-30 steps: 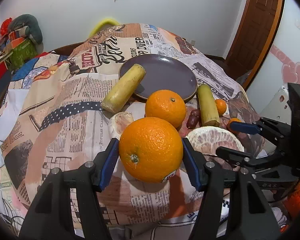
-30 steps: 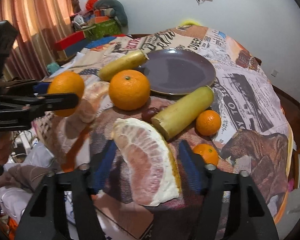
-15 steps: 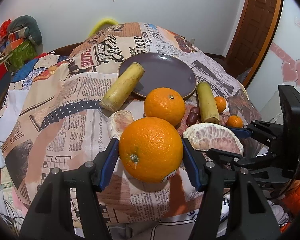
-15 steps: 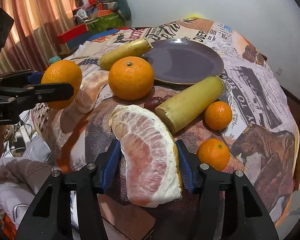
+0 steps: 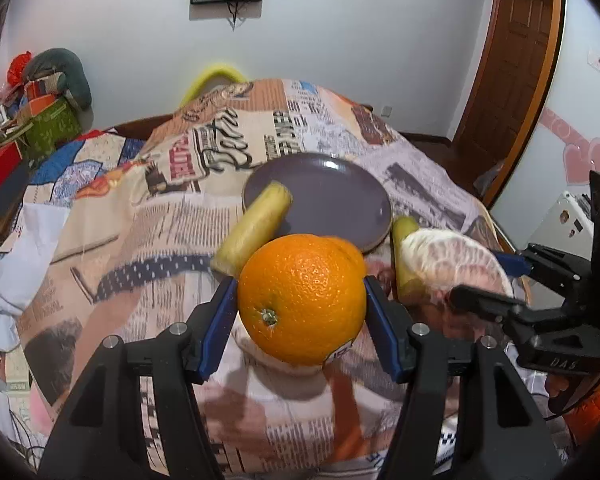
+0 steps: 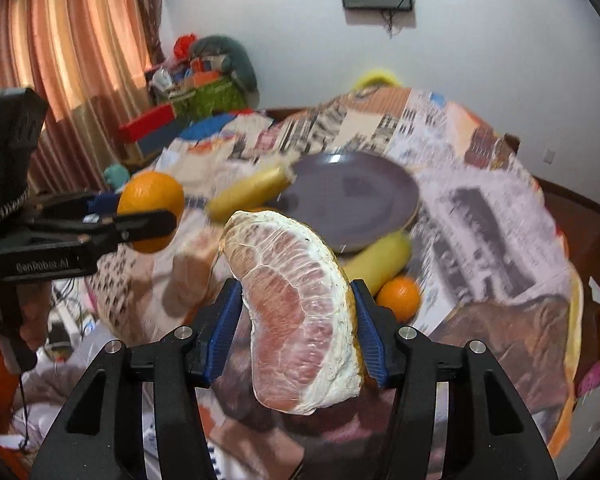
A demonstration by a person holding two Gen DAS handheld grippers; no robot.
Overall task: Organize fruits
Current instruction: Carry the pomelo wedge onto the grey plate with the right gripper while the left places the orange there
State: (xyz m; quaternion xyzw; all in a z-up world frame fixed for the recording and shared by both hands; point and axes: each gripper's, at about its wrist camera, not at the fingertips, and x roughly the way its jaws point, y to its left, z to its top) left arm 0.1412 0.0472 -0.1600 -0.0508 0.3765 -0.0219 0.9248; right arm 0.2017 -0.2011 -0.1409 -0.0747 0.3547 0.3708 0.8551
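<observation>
My left gripper [image 5: 300, 312] is shut on a large orange [image 5: 302, 300] and holds it above the table; it also shows in the right wrist view [image 6: 150, 210]. My right gripper [image 6: 296, 320] is shut on a peeled pomelo wedge [image 6: 296, 312], lifted off the cloth; the wedge shows at the right of the left wrist view [image 5: 452, 256]. An empty purple plate [image 5: 332, 196] lies beyond both, also in the right wrist view [image 6: 356, 196]. A second orange is mostly hidden behind the held one.
Two yellow cut cane-like sticks lie by the plate, one on its left rim [image 5: 256, 224], one at its right [image 6: 380, 258]. A small mandarin [image 6: 398, 298] lies near the right stick. A newspaper-print cloth [image 5: 140, 240] covers the table. Boxes and clutter stand far left [image 5: 32, 120].
The right gripper closed on the pomelo wedge and lifted it off the cloth. Both grippers rose and moved toward the plate; the left kept hold of its orange.
</observation>
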